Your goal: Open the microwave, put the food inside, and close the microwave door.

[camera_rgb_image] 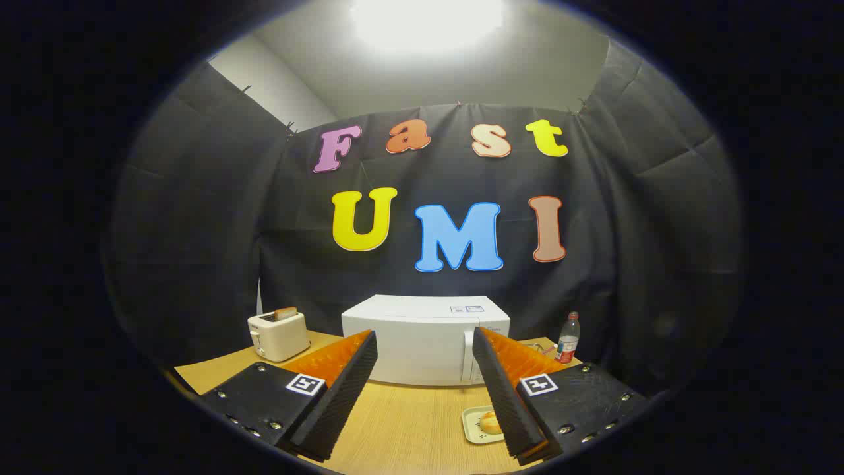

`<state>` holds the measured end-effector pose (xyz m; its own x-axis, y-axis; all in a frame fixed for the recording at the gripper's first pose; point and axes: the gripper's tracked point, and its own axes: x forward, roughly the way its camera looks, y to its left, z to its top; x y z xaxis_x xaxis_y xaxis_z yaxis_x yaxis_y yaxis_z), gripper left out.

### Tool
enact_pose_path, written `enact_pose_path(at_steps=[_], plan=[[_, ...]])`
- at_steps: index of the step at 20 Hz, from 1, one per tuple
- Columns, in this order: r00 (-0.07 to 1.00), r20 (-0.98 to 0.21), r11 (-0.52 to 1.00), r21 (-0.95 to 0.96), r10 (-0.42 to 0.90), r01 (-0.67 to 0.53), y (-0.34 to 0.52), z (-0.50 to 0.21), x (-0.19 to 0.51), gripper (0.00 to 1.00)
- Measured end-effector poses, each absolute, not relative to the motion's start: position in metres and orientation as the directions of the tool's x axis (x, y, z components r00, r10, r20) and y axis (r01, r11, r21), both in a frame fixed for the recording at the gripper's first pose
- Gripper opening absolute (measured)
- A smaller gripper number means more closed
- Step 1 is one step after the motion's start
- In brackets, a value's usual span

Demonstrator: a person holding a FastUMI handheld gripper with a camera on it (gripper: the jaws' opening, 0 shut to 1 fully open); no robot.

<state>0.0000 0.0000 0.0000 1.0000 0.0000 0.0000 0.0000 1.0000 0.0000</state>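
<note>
A white microwave (422,343) stands at the back of the wooden table (409,422), its door shut, with a vertical handle (468,356) near its right side. My gripper (425,340) is open and holds nothing; its fingers frame the microwave from a distance. A small pale tray (476,427) with a round bun (489,419) lies on the table beside the right finger, which hides part of it.
A white toaster (278,334) with a slice of bread sticking out stands left of the microwave. A plastic bottle (568,338) with a red label stands to the right of it. Black cloth walls close in the table.
</note>
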Motion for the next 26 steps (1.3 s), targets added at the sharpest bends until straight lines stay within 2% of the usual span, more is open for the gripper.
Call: enact_pose_path(at_steps=[26], plan=[[1.000,-0.009,1.000,-0.010,0.005,-0.005,0.000,-0.018,0.027,0.92]])
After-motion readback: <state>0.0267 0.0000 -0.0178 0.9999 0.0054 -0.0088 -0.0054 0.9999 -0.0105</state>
